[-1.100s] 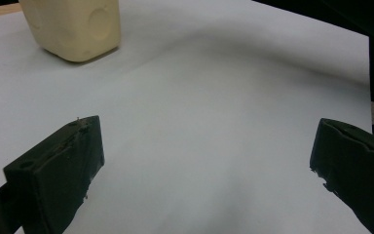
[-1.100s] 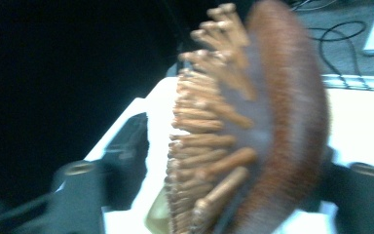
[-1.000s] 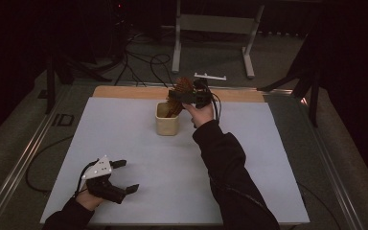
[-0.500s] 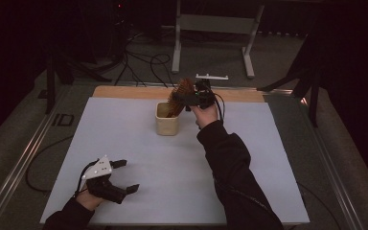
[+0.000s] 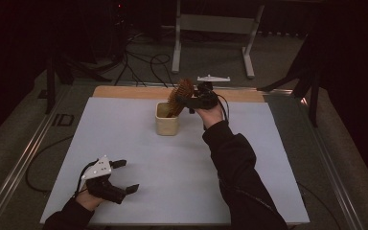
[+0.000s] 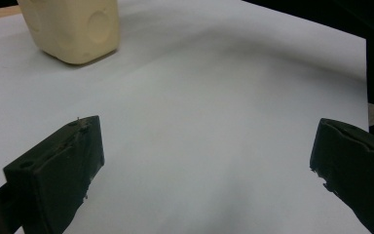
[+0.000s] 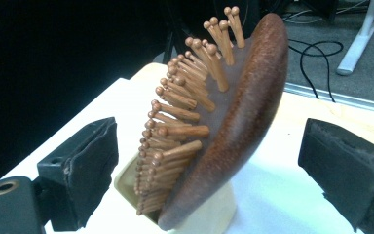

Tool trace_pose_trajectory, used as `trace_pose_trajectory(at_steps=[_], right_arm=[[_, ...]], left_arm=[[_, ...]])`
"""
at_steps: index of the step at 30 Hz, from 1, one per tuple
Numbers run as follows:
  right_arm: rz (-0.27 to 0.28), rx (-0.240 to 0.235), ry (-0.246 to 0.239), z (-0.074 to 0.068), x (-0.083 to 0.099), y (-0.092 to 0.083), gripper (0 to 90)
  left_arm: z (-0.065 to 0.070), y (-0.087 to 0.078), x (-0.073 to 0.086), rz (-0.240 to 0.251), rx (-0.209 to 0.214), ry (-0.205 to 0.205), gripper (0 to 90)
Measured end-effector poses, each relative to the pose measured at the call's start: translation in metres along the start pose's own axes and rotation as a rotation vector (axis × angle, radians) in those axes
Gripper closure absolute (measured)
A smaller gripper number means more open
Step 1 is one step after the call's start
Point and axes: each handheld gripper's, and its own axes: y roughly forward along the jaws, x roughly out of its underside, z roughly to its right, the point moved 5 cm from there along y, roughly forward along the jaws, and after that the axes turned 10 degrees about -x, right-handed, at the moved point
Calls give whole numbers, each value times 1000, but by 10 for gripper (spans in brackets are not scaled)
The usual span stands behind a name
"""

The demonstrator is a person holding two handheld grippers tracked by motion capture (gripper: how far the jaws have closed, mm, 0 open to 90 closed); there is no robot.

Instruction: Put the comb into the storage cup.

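Hairbrush (image 7: 233, 131) leans in cup (image 5: 166, 123) (near table's far edge (image 5: 124, 92)).

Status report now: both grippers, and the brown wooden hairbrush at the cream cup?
Left gripper open, low over white sheet. Right gripper open around brown wooden hairbrush. Brush stands leaning in cream square cup. Nothing in the way.

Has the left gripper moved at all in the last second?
No. In the high view the left gripper sits at the same spot near the white table's front-left corner, fingers open, far from the cream cup.
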Motion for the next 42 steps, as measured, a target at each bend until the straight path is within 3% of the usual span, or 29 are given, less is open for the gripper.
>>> trace_pose_trajectory(at_steps=[12, 20, 42], right_arm=[[-2, -7, -68, 2, 7, -20, 76], [-4, -28, -85, 2, 18, -31, 77], [-37, -77, -140, 5, 79, -74, 77]], left_arm=[[0, -4, 2, -1, -9, -1, 0], [0, -3, 2, -2, -6, -4, 0], [1, -4, 2, 3, -5, -2, 0]])
